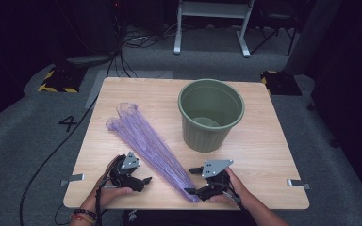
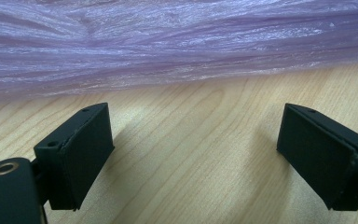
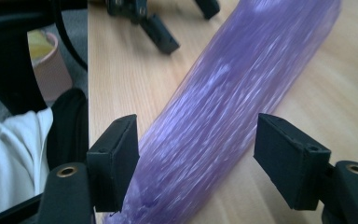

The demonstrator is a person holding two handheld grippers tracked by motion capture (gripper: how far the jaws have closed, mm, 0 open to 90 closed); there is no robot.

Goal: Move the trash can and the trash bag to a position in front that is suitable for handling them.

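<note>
Purple plastic bag (image 1: 148, 141), bunched into long tapered roll, lying diagonal on table (image 1: 264, 155): narrow end between jaws of right tool (image 1: 199, 181), wide ruffled mouth far off beyond left tool (image 1: 140, 182), toward far-left of tabletop. Thin film, translucent, fine lengthwise pleats w/ glossy streaks; looks v. light, limp, no stiffness of its own. Prob. slippery, will sag and unroll if lifted by one point. Could tear if pinched hard or snagged on jaw edge; judgement only.

Right tool: jaws apart, straddling narrow end (image 3: 205, 140), pads flat black, not pressing on film yet; left-hand pad just beside bag, right-hand pad w/ gap. Not gripping.

Left tool: released, jaws wide, bare pale wood grain between; bag (image 2: 177, 42) lying across ahead of tips, near, not touching.

Best hold, by look: narrow gathered end, where layers stack thick enough for pads to bite; second hold further up roll for support, or at open mouth to spread it.

Green plastic bin (image 1: 210, 113) beyond right tool, ribbed sides, round rolled rim, rigid, upright, apart from bag. Likely receiver for bag as liner.
</note>
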